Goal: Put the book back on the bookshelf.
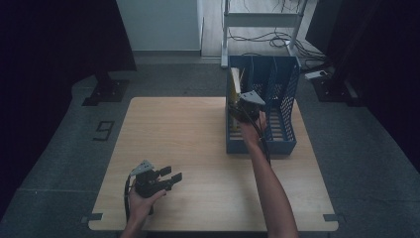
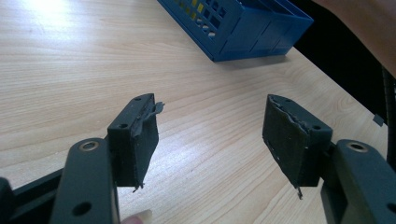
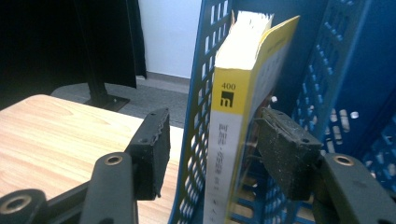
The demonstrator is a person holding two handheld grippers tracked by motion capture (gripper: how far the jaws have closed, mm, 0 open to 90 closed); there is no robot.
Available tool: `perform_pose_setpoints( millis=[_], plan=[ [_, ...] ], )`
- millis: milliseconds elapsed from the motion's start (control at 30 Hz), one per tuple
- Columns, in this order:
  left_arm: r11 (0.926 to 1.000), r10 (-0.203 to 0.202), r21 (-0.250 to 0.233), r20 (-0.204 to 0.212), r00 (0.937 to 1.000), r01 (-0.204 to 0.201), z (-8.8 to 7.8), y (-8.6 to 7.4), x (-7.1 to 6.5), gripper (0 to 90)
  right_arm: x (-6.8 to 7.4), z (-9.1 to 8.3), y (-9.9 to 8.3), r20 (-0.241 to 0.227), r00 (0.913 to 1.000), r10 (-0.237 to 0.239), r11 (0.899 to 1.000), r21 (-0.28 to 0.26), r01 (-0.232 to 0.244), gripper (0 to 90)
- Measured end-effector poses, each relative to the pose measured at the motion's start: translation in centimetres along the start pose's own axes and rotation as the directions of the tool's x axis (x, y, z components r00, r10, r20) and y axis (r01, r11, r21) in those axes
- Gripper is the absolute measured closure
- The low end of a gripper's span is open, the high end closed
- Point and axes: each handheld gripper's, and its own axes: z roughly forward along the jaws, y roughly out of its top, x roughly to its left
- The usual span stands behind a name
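The book (image 3: 238, 116) with the yellow cover stands upright in the leftmost compartment of the blue file rack (image 1: 285, 84), which sits on the far right part of the worktop (image 1: 198, 148). The long axis of the book points up, and its spine faces the right gripper (image 3: 212, 140).

In the right gripper view, the jaws of this gripper stand on two sides of both the book and the perforated left wall of the rack: one jaw is outside the wall, over the worktop, and the other jaw is inside the compartment, just beside the cover of the book. The jaws are half open and I see a gap at each pad, so I judge that they press on nothing. Whether the inner pad touches the cover, I cannot tell for sure.

The left gripper (image 2: 210, 140) rests low over the near left part of the worktop, well apart from the rack, with the jaws wide and nothing between them. The right hand (image 1: 252, 131) is therefore much nearer to the book, and any next move with the book belongs to it.
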Motion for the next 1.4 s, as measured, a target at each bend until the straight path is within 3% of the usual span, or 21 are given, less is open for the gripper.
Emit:
perform_pose_setpoints(
  millis=[100, 233, 367, 567, 833, 1000, 1400],
  plan=[
    [0.9999, 0.006, 0.011, 0.002, 1.0000, -0.006, 0.2, -0.1, -0.2, 35.1, 0.0, -0.8, -0.2, -0.006, 1.0000, -0.003, 1.000, -0.004, 0.003, 43.7],
    [0.9997, 0.013, 0.022, 0.006, 0.9999, -0.013, 0.6, -0.1, -0.3, 34.9, 0.0, -1.9, -0.7, -0.038, 0.9987, 0.034, 0.999, 0.007, -0.034, 43.7],
    [0.9993, 0.019, 0.032, 0.006, 0.9998, -0.019, 0.7, -0.2, -0.5, 34.7, 0.4, -3.1, -1.2, -0.059, 0.9982, 0.002, 1.000, 0.011, -0.001, 43.4],
    [0.9989, 0.026, 0.040, 0.007, 0.9996, -0.026, 0.9, -0.2, -0.5, 34.5, 0.7, -5.0, -2.0, -0.103, 0.9947, -0.008, 1.000, -0.002, 0.008, 43.3],
    [0.9981, 0.028, 0.053, 0.013, 0.9995, -0.029, 1.2, -0.3, -0.6, 34.1, 0.9, -7.2, -3.8, -0.161, 0.9870, -0.004, 1.000, -0.004, 0.003, 43.0],
    [0.9978, 0.030, 0.059, 0.009, 0.9995, -0.030, 1.2, -0.4, -0.6, 34.0, 1.1, -8.9, -5.2, -0.189, 0.9813, -0.038, 0.999, 0.006, 0.040, 42.8],
    [0.9970, 0.032, 0.070, 0.004, 0.9995, -0.032, 1.3, -0.4, -0.5, 33.7, 1.5, -13.0, -8.7, -0.252, 0.9649, -0.073, 0.997, 0.020, 0.081, 42.8]
  ],
)
